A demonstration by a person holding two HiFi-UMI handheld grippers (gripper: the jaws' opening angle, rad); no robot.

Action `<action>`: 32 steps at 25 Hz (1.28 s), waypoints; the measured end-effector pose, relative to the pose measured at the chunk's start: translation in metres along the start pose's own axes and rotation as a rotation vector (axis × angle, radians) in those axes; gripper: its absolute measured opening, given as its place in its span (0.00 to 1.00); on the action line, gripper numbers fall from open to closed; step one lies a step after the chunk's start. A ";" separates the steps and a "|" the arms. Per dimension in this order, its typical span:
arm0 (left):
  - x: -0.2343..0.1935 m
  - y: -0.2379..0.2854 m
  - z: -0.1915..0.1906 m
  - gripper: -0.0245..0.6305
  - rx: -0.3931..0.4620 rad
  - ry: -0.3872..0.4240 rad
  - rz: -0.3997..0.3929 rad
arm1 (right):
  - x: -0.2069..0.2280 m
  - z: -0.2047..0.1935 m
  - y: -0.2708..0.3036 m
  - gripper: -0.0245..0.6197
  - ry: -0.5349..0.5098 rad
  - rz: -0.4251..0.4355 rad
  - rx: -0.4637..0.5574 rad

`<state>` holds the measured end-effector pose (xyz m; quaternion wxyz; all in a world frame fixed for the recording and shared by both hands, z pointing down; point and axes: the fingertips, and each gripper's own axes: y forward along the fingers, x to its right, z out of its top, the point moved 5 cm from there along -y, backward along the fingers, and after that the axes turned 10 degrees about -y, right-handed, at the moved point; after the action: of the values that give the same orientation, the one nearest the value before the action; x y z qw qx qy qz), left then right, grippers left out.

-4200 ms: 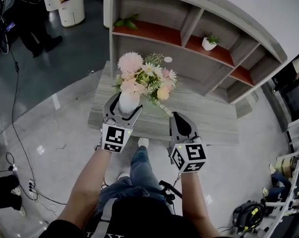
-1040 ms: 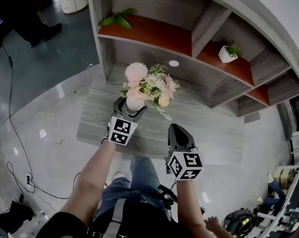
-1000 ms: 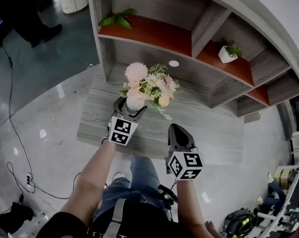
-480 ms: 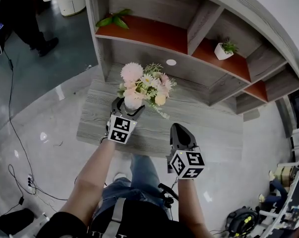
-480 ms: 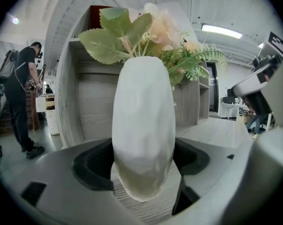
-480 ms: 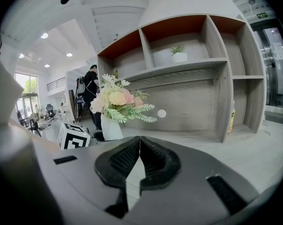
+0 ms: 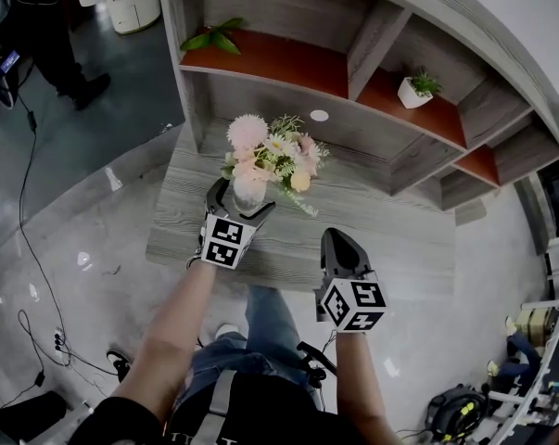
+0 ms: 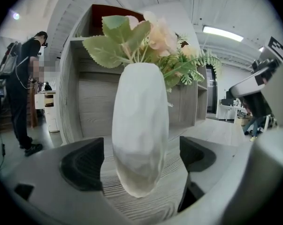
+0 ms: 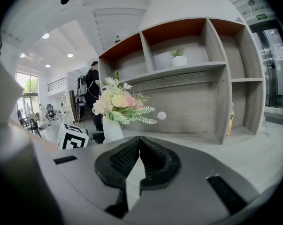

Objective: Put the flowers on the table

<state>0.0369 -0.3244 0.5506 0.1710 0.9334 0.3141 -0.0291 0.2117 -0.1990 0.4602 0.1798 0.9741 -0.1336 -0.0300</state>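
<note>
Left gripper (image 8: 140,159) jaws just opening, pads clear of white flower vase (image 8: 140,121) between them on table (image 7: 390,235); right gripper (image 9: 140,159) closed, empty.

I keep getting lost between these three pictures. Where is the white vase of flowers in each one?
Head view: the white vase is upper middle, on the grey table.
Left gripper view: the vase fills the centre, very close.
Right gripper view: the vase is small, left of centre.
Shared landmark: the grey shelf unit behind it.
</note>
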 end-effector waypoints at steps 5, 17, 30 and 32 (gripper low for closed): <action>0.002 -0.012 0.010 0.80 0.018 -0.005 -0.006 | -0.005 0.008 -0.008 0.06 -0.011 0.027 0.019; -0.012 -0.061 0.033 0.80 0.049 0.005 0.026 | -0.017 0.040 -0.028 0.06 -0.048 -0.058 0.040; -0.010 -0.124 0.073 0.80 0.146 0.043 0.028 | -0.037 0.070 -0.053 0.06 -0.108 -0.121 0.114; -0.009 -0.133 0.078 0.80 0.152 0.052 0.024 | -0.036 0.075 -0.059 0.06 -0.104 -0.141 0.132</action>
<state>-0.0458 -0.2571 0.4385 0.0917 0.9479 0.3040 -0.0267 0.1833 -0.1621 0.3692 0.1055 0.9880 -0.0755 -0.0844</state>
